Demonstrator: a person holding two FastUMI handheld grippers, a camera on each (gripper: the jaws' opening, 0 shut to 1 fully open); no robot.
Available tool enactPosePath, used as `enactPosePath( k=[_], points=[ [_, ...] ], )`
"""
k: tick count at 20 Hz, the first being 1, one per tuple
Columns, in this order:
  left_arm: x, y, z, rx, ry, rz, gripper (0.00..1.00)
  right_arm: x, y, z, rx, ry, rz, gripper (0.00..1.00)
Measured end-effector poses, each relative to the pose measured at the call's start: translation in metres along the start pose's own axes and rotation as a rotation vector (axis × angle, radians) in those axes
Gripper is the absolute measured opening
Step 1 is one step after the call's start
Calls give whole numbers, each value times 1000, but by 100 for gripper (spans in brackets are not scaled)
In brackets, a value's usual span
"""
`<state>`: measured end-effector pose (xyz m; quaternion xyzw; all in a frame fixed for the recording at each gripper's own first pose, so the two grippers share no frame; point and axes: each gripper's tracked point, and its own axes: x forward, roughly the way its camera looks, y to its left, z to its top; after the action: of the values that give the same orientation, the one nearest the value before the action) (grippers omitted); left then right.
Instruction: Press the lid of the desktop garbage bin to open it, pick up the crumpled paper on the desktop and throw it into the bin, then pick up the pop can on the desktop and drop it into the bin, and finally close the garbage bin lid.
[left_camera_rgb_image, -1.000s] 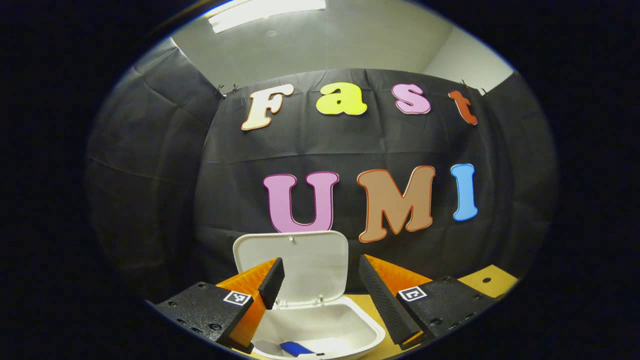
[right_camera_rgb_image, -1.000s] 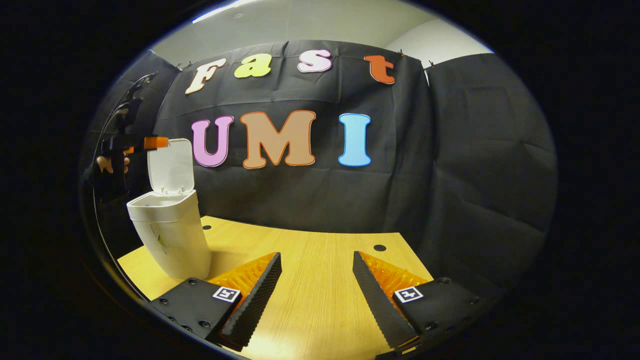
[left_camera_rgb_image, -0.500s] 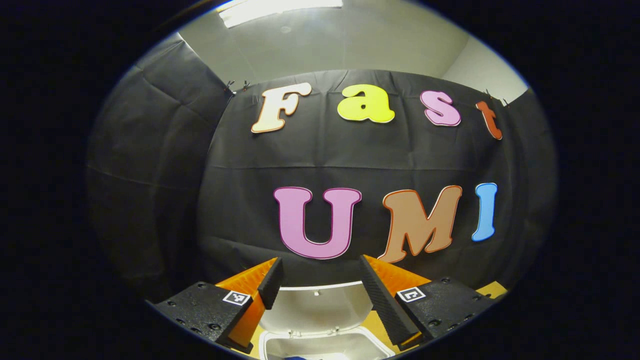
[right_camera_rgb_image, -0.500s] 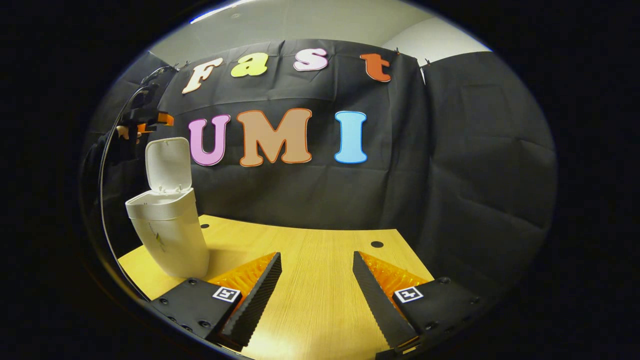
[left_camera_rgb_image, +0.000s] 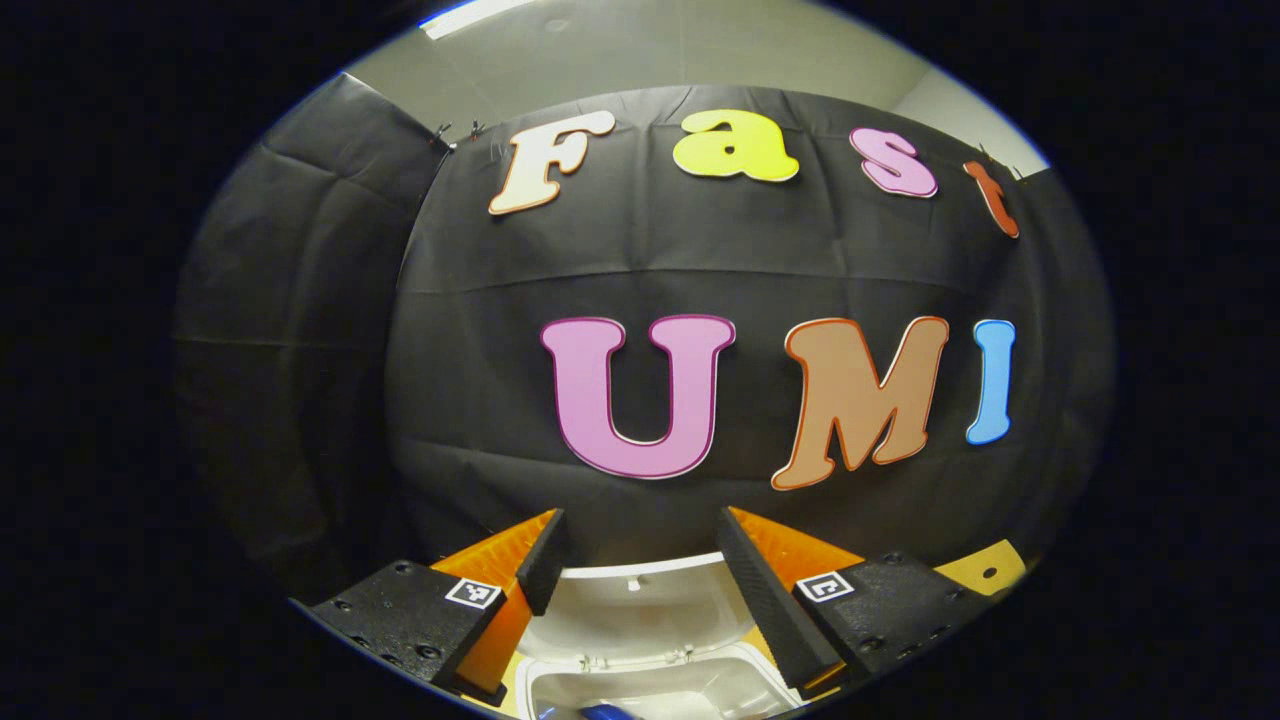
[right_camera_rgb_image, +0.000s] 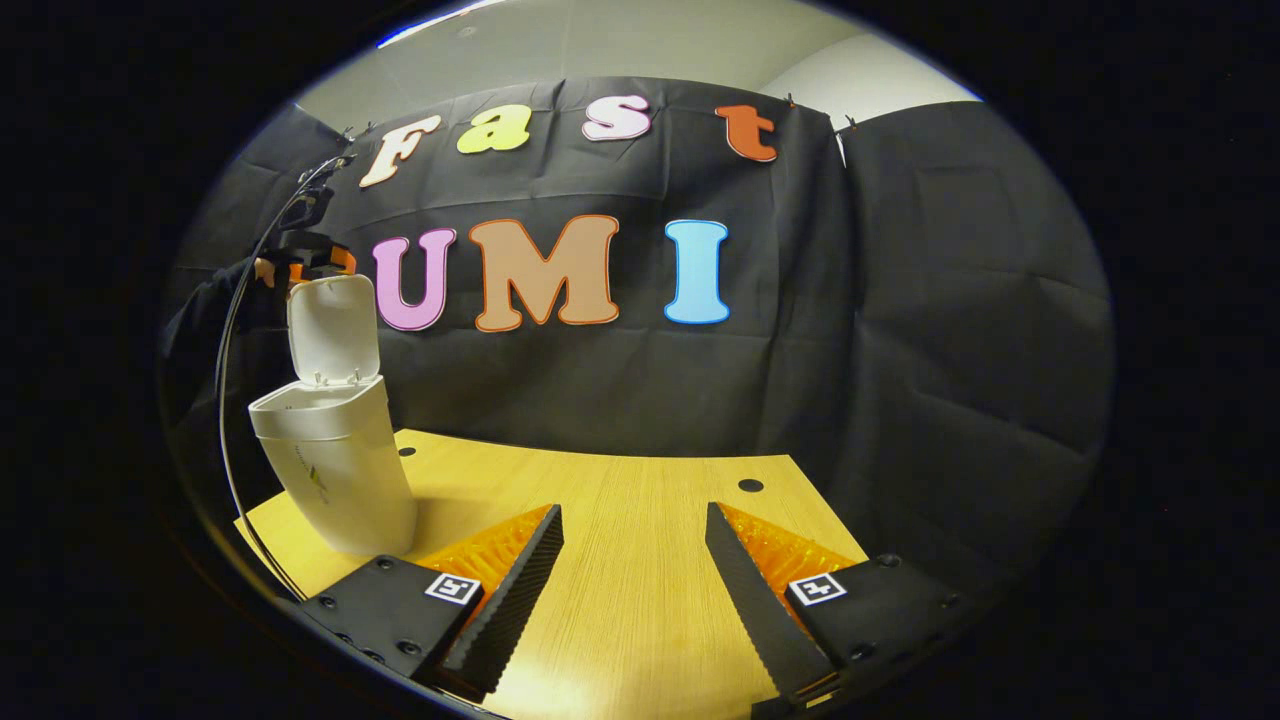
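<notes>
The white desktop bin (right_camera_rgb_image: 335, 470) stands on the wooden table's left side, its lid (right_camera_rgb_image: 333, 330) raised upright. In the left gripper view my left gripper (left_camera_rgb_image: 640, 560) is open just above the lid's top edge (left_camera_rgb_image: 640, 570), with the bin's mouth (left_camera_rgb_image: 650, 690) below and a blue can (left_camera_rgb_image: 600, 712) lying inside. The right gripper view shows that left gripper (right_camera_rgb_image: 312, 262) small, right over the lid's top. My right gripper (right_camera_rgb_image: 632, 565) is open low over the table, nothing between its fingers.
The wooden table (right_camera_rgb_image: 620, 500) has small round holes near its back edge. Black cloth walls close in behind and on both sides. A thin cable (right_camera_rgb_image: 232, 340) hangs down from the left gripper beside the bin.
My left gripper rose from over the bin's mouth and moved forward to just above the lid's top edge. The right gripper barely moved. The lid stays upright.
</notes>
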<state>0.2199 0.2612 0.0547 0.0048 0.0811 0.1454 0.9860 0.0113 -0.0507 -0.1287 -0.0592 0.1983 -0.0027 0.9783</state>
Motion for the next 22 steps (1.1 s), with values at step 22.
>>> enactPosePath(
  k=[22],
  points=[
    [-118,-32,-71,-17,71,-71,94,19,27,7,30,-2,116,96]
  ],
)
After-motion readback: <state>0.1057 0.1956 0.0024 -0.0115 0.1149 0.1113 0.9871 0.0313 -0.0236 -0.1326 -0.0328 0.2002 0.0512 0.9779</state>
